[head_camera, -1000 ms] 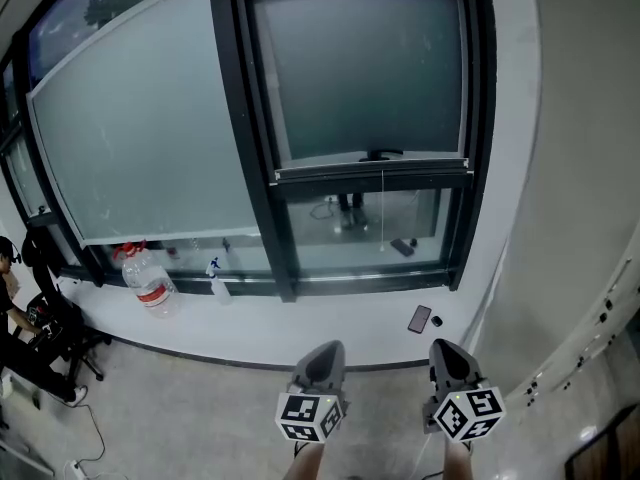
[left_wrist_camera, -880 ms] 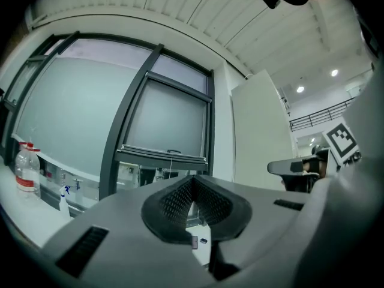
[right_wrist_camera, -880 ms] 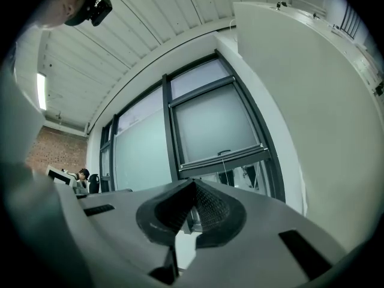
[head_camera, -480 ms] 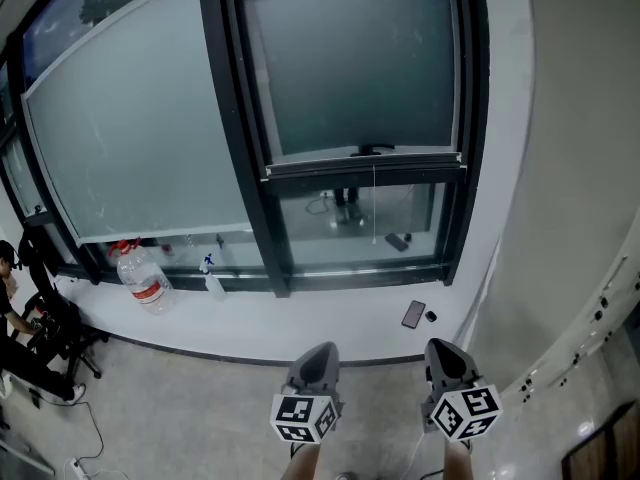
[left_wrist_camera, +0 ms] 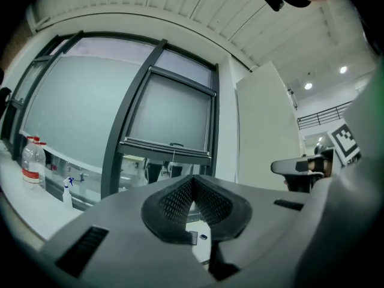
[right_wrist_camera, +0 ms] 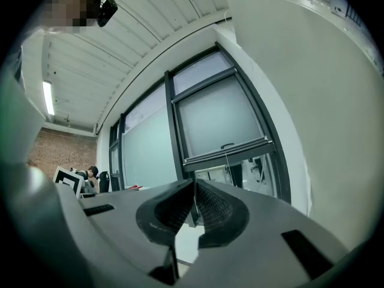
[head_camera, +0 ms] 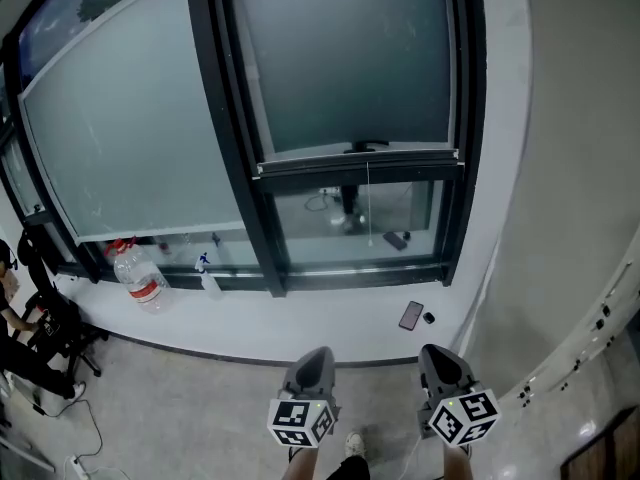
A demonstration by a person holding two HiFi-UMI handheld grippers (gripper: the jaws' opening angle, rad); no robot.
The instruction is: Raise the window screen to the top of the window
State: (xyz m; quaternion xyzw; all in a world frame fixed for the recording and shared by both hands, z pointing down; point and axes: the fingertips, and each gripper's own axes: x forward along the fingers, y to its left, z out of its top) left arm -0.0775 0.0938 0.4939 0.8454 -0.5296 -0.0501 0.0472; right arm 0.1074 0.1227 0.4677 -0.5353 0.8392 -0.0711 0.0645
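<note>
The screen (head_camera: 350,58) covers the upper part of the right-hand window, and its bottom bar (head_camera: 300,166) sits well above the sill (head_camera: 300,323), with clear glass showing below it. A small handle (head_camera: 368,146) sits on the middle of the bar, and a thin cord (head_camera: 368,203) hangs down from there

The left claw (head_camera: 315,360) has its jaws pressed together with nothing between them. The right claw (head_camera: 440,358) is closed and empty in the same way. Both are low in the head view, side by side, pointing toward the window, short of the sill and well apart from the screen

A phone (head_camera: 411,316) lies on the sill below the right window. Farther left a water bottle (head_camera: 140,273) and a spray bottle (head_camera: 208,273) stand against the glass
</note>
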